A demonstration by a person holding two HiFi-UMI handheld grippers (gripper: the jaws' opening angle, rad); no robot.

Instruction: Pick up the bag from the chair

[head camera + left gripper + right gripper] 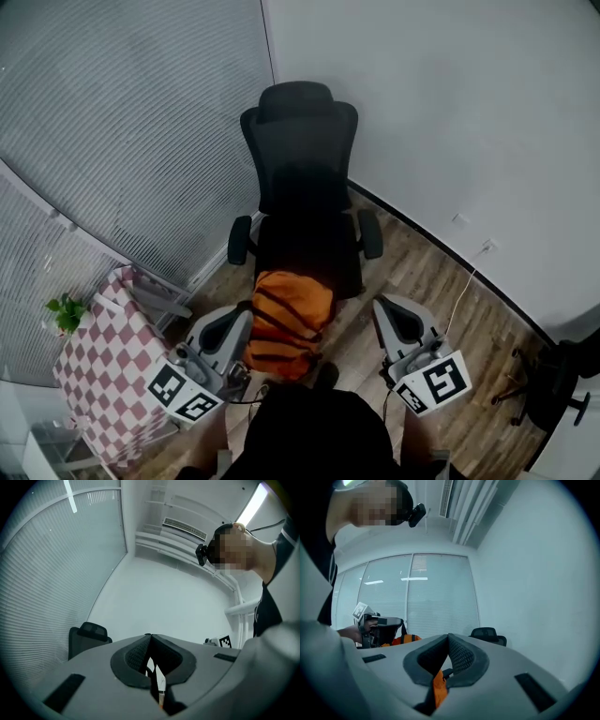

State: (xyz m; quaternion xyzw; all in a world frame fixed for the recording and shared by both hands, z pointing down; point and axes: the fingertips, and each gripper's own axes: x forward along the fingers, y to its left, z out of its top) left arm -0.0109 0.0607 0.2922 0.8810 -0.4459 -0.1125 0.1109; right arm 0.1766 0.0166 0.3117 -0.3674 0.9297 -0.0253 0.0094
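Note:
An orange bag with black straps [286, 323] hangs in front of the black office chair [305, 178], low between my two grippers; whether it touches the seat's front edge I cannot tell. The left gripper [244, 317] is at the bag's left side. In the left gripper view its jaws [152, 667] are closed on a black strap [151, 671] with a bit of orange below. The right gripper [382, 306] is to the bag's right. The right gripper view shows its jaws [449, 660] closed on an orange strap [438, 686]. That view also shows the bag [401, 640] beside the left gripper [377, 627].
A table with a red-and-white checked cloth [103, 366] and a small plant [66, 314] stands at the left by the blinds [122, 122]. A white wall runs behind the chair. A cable [464, 291] crosses the wooden floor; another chair's base [553, 384] is at the right.

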